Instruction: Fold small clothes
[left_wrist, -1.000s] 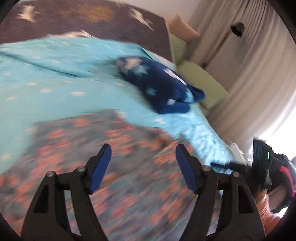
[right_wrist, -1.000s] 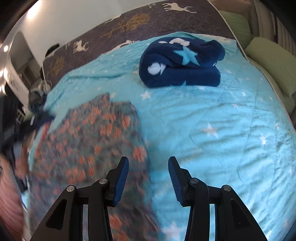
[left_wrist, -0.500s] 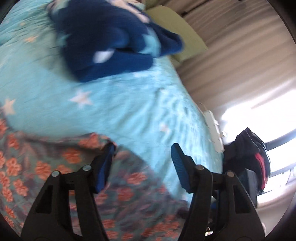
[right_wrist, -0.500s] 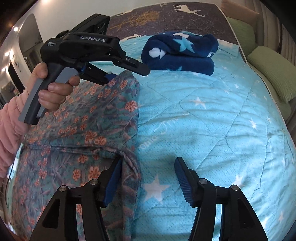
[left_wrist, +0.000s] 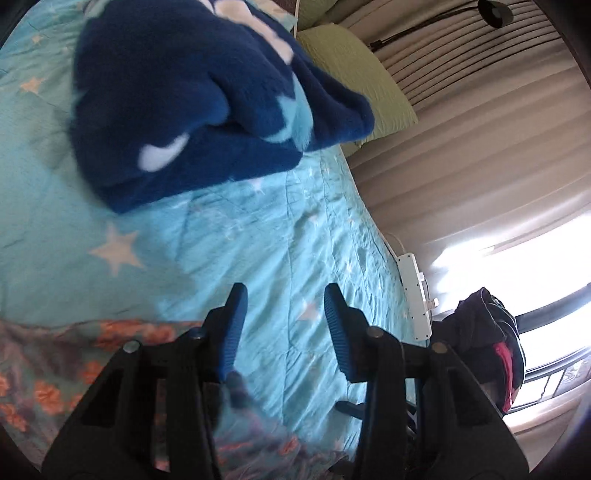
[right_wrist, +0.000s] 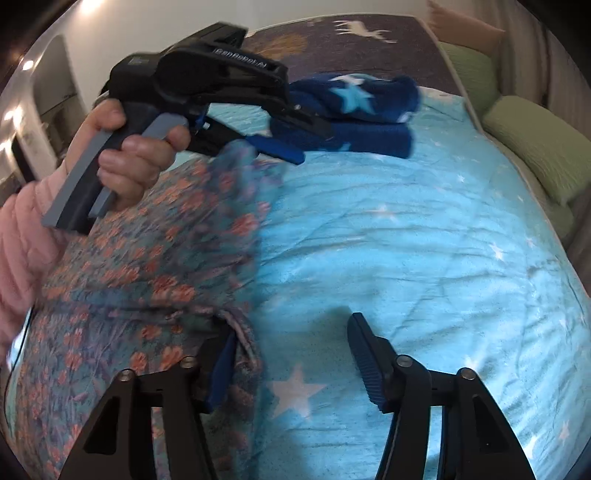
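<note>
A teal-grey garment with orange flowers (right_wrist: 147, 258) lies spread on the turquoise star bedspread (right_wrist: 406, 240). My right gripper (right_wrist: 293, 354) is low at its near right edge. A fold of the hem lies against the inner side of the left finger, bare bedspread fills the remaining gap, and the jaws are closing. A hand in a pink sleeve (right_wrist: 22, 236) holds my left gripper (right_wrist: 291, 147) at the garment's far right corner, where the cloth rises toward it. In the left wrist view the left gripper (left_wrist: 286, 328) is closing over bedspread, with the garment (left_wrist: 55, 369) only at the left finger's base.
A folded navy fleece blanket with stars (right_wrist: 362, 114) sits just beyond the garment's far corner (left_wrist: 192, 110). Green pillows (right_wrist: 535, 147) line the bed's right side. Past the bed's right edge are curtains (left_wrist: 480, 166), a white power strip (left_wrist: 415, 295) and a dark bundle (left_wrist: 487, 350).
My left gripper swung from over the garment's middle to its far right corner, close to the navy blanket, and its jaws narrowed. My right gripper dropped to the garment's near edge.
</note>
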